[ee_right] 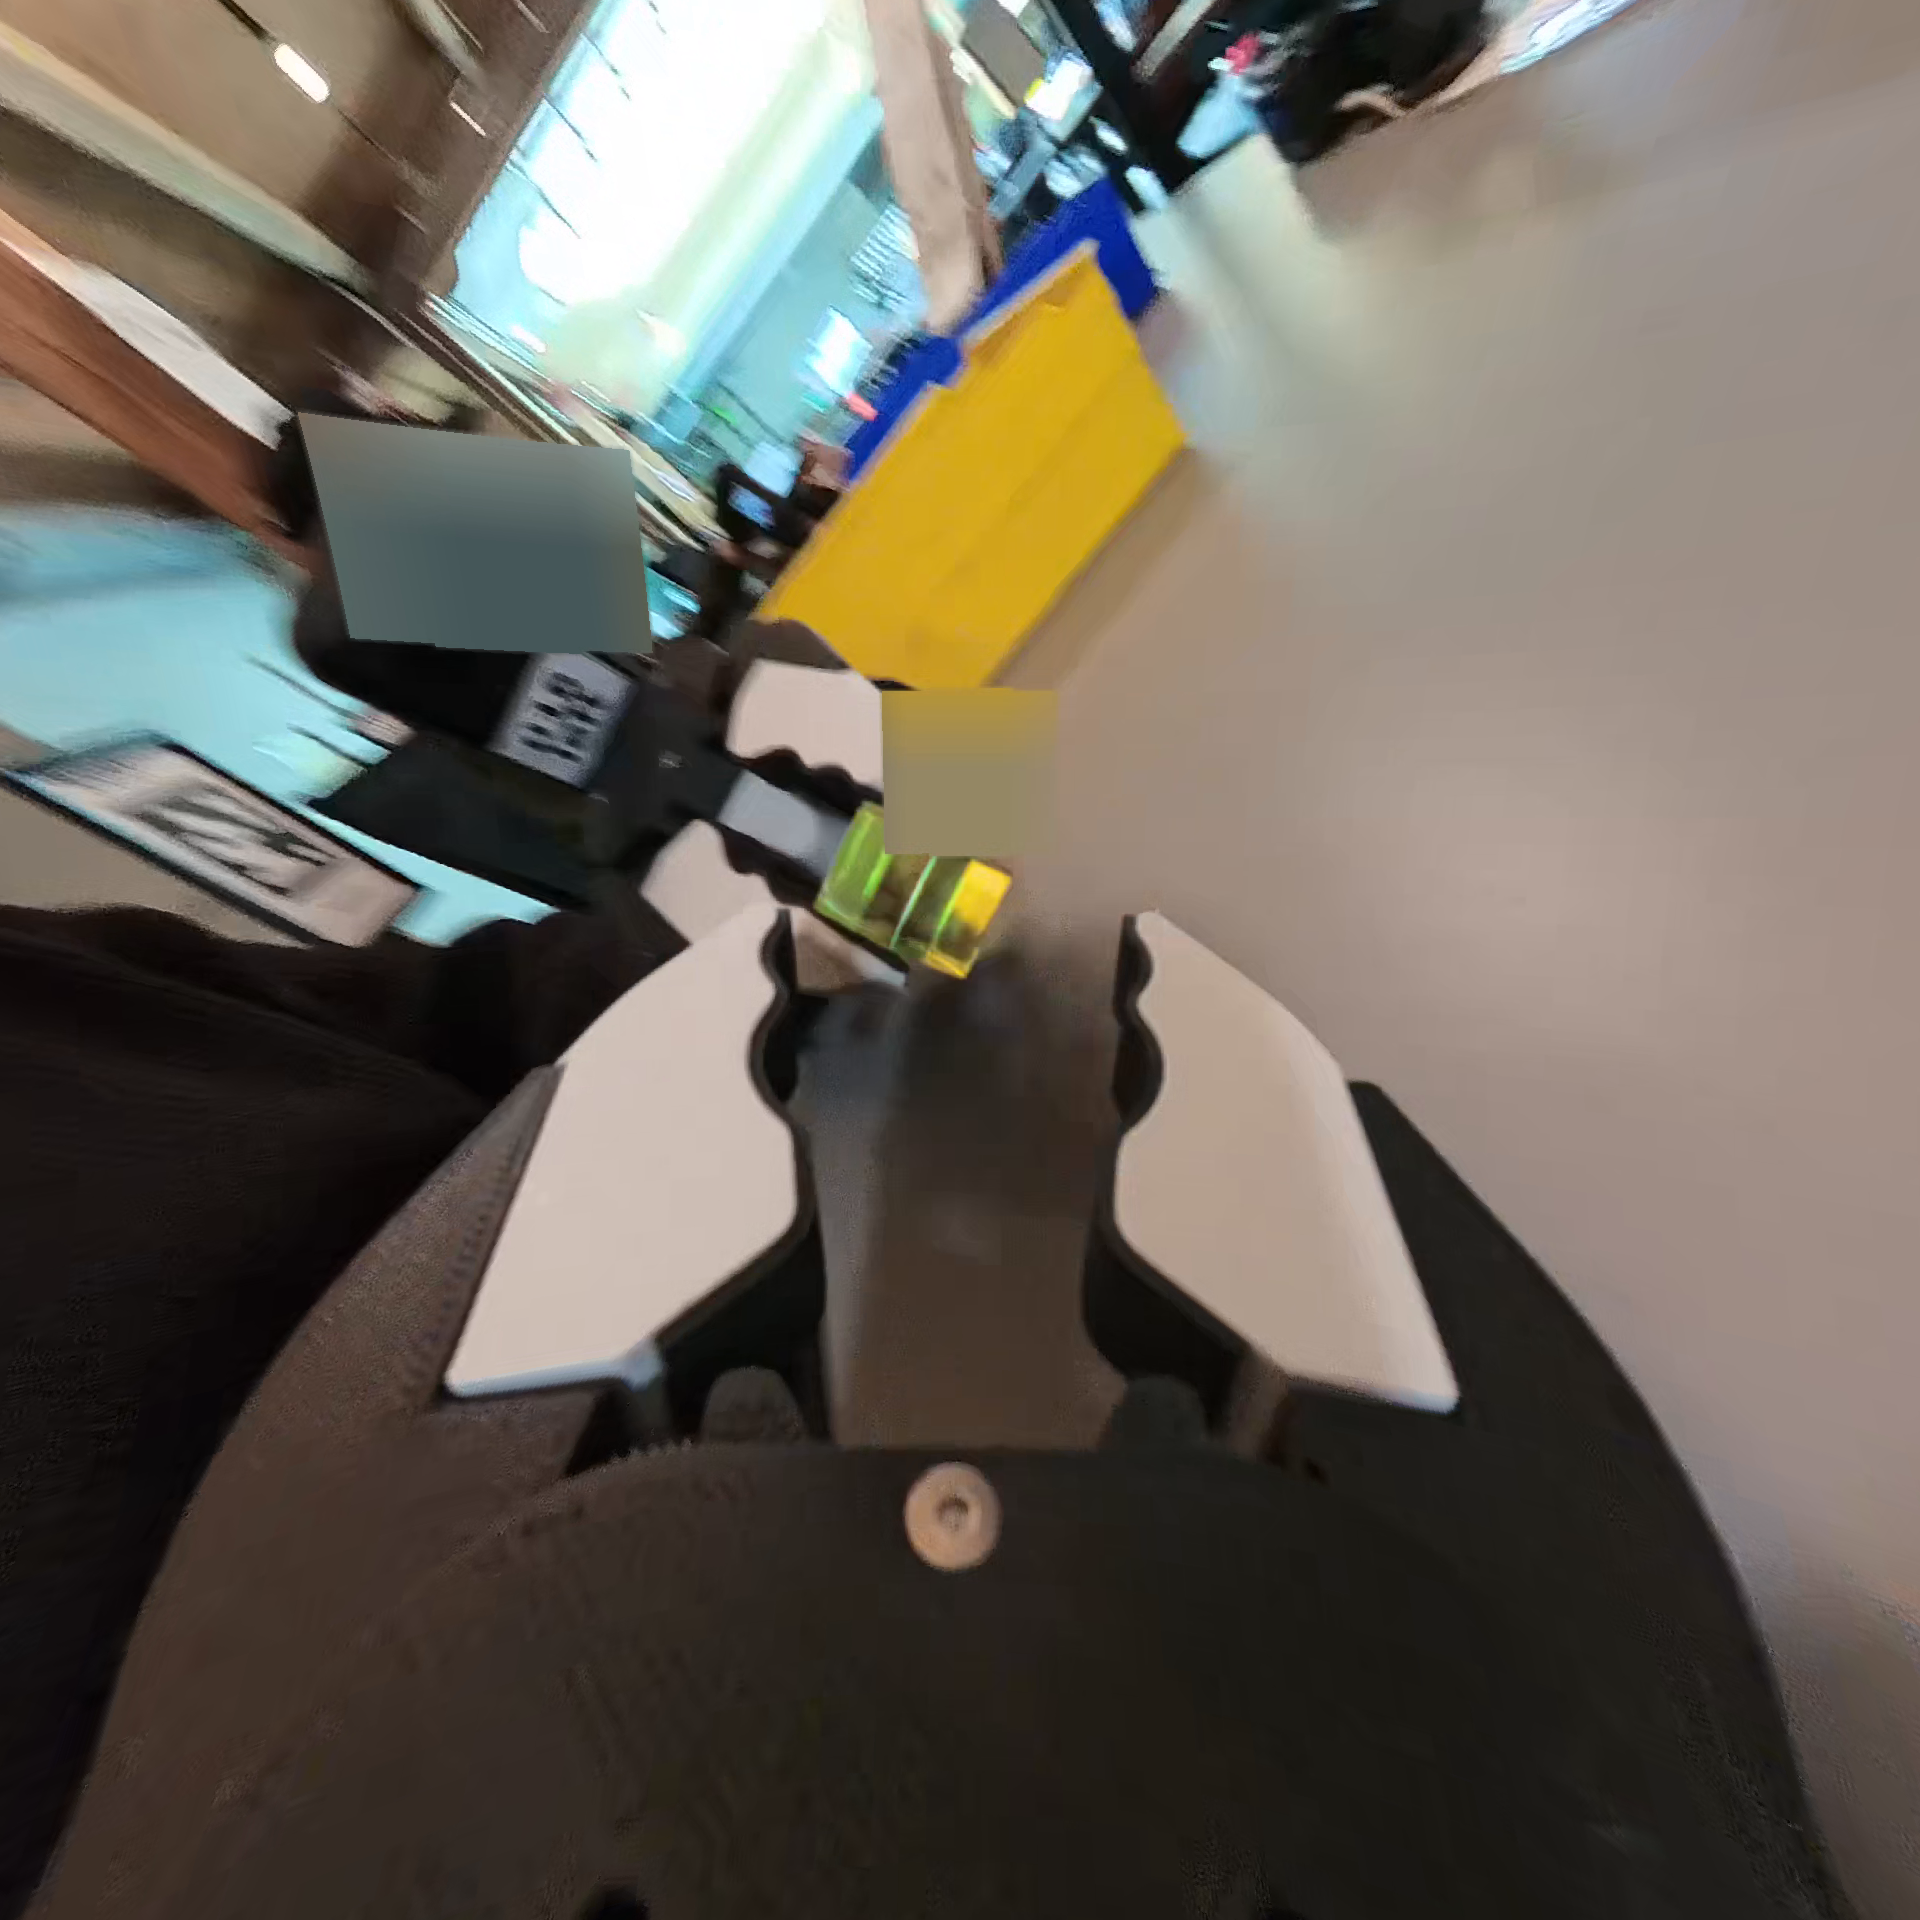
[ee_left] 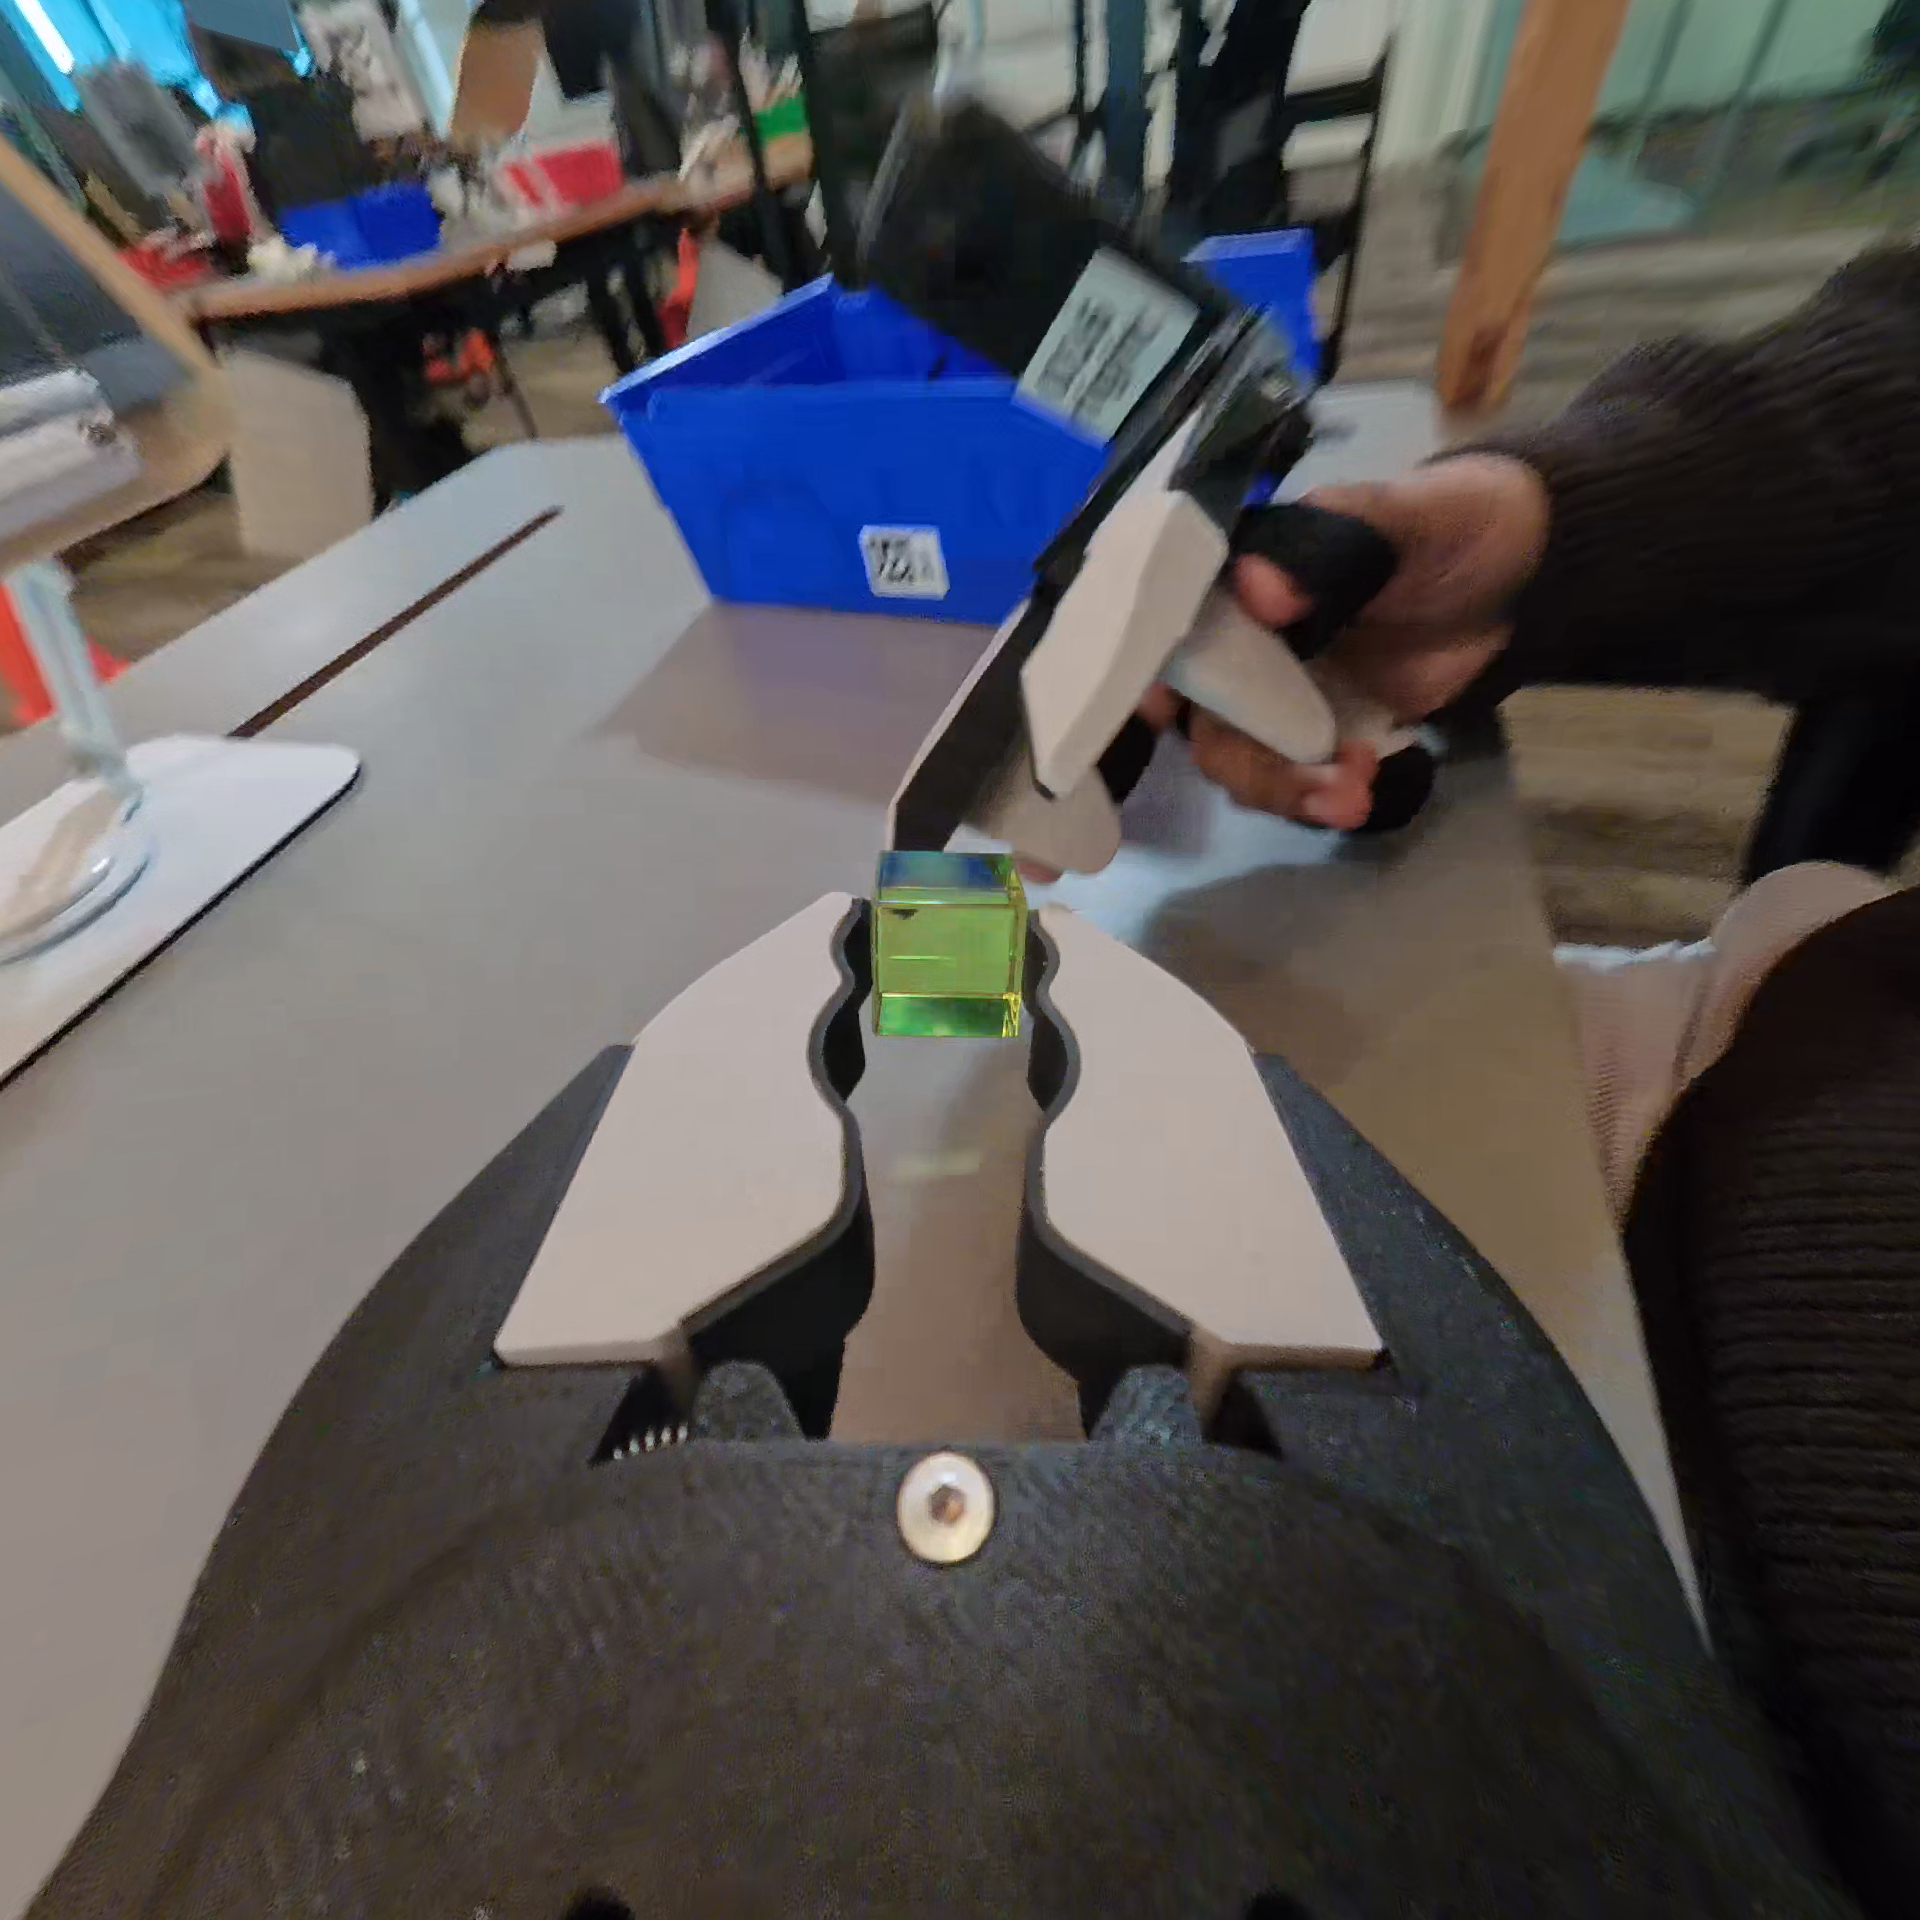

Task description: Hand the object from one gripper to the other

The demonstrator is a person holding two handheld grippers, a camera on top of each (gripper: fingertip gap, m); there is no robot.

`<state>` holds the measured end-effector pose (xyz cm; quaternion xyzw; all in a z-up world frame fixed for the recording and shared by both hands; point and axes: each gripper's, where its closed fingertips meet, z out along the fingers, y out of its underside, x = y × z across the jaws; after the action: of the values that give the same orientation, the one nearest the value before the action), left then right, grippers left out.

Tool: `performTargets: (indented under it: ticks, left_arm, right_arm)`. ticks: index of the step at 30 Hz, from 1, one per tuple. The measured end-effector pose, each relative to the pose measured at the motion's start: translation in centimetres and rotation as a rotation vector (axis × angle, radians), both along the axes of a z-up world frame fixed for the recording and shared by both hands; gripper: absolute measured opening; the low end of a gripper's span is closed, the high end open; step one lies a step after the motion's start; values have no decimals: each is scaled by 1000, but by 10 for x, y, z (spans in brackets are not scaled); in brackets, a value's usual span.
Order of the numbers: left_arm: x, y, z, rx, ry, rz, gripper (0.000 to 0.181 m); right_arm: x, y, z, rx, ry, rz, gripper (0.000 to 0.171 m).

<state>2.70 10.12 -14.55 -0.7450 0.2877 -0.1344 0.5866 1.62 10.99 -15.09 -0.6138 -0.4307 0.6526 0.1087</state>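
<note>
A clear green cube [ee_left: 948, 951] is clamped between the fingertips of my left gripper [ee_left: 948, 925], which holds it a little above the grey table [ee_left: 468, 831]. My right gripper [ee_left: 997, 844], held by a hand in a dark sleeve, comes down from the upper right with its tips just above and behind the cube. In the right wrist view my right gripper [ee_right: 956, 930] is open and empty. The cube [ee_right: 914, 920] lies just beyond its fingertips, slightly left of centre, held by the left gripper [ee_right: 831, 821] reaching in from the left. The view is blurred.
A blue bin [ee_left: 831, 488] stands at the table's far side. A yellow bin [ee_right: 987, 499] stands farther along the table, with blue ones behind it. A white stand base [ee_left: 187, 800] sits at the left. A person's clothing fills the right edge.
</note>
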Motion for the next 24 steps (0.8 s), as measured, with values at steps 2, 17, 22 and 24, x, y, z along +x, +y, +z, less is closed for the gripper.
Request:
performTargets:
  ticks: [2, 17, 22, 24]
  left_arm:
    - [-6, 3, -12, -31, 123, 58, 28]
    - [6, 3, -34, 9, 745, 185, 29]
    - [9, 2, -28, 36, 710, 183, 29]
    - [10, 2, -27, 38, 682, 177, 29]
  right_arm:
    - [-1, 1, -10, 164, -62, -29, 56]
    - [-6, -21, -25, 370, -168, -28, 42]
    - [-5, -18, -24, 367, -169, -42, 29]
    - [-5, -19, -24, 350, -168, -39, 29]
